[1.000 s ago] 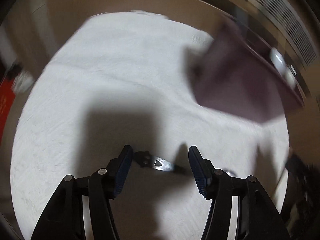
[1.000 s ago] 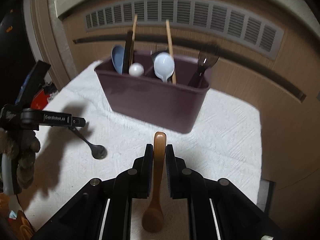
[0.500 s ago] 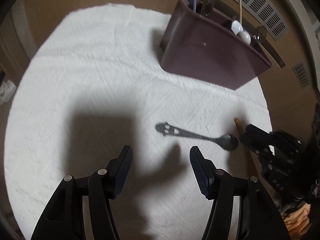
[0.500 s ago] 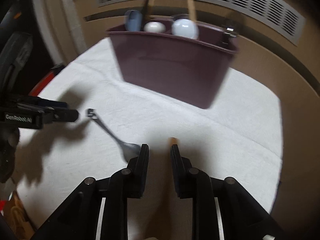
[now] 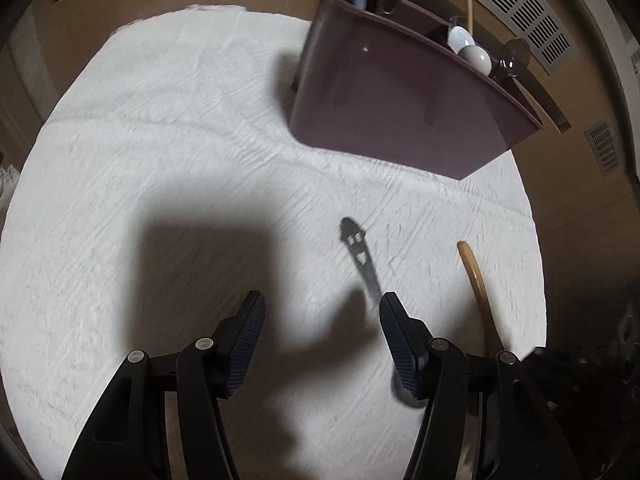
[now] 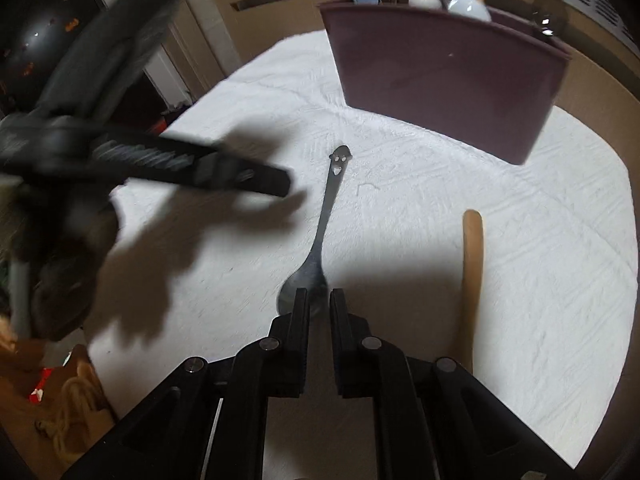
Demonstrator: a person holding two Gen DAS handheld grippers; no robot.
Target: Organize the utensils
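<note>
A dark metal spoon (image 6: 325, 216) with a cut-out face on its handle end lies on the white cloth; it also shows in the left wrist view (image 5: 360, 256). A wooden spoon (image 6: 472, 264) lies to its right, also in the left wrist view (image 5: 478, 284). A maroon utensil caddy (image 6: 444, 76) stands at the back, holding several utensils. My right gripper (image 6: 319, 300) hovers just over the metal spoon's bowl, jaws nearly shut and empty. My left gripper (image 5: 322, 312) is open and empty, left of the metal spoon's handle.
The table is round with a white textured cloth (image 5: 160, 128). A wall with a vent grille (image 5: 520, 4) is behind the caddy. The left gripper body (image 6: 160, 160) crosses the left of the right wrist view. A bag (image 6: 52, 396) sits below the table's left edge.
The right gripper let go of the wooden spoon, which now lies on the cloth, and shifted left over the metal spoon. The left gripper drew back from the metal spoon.
</note>
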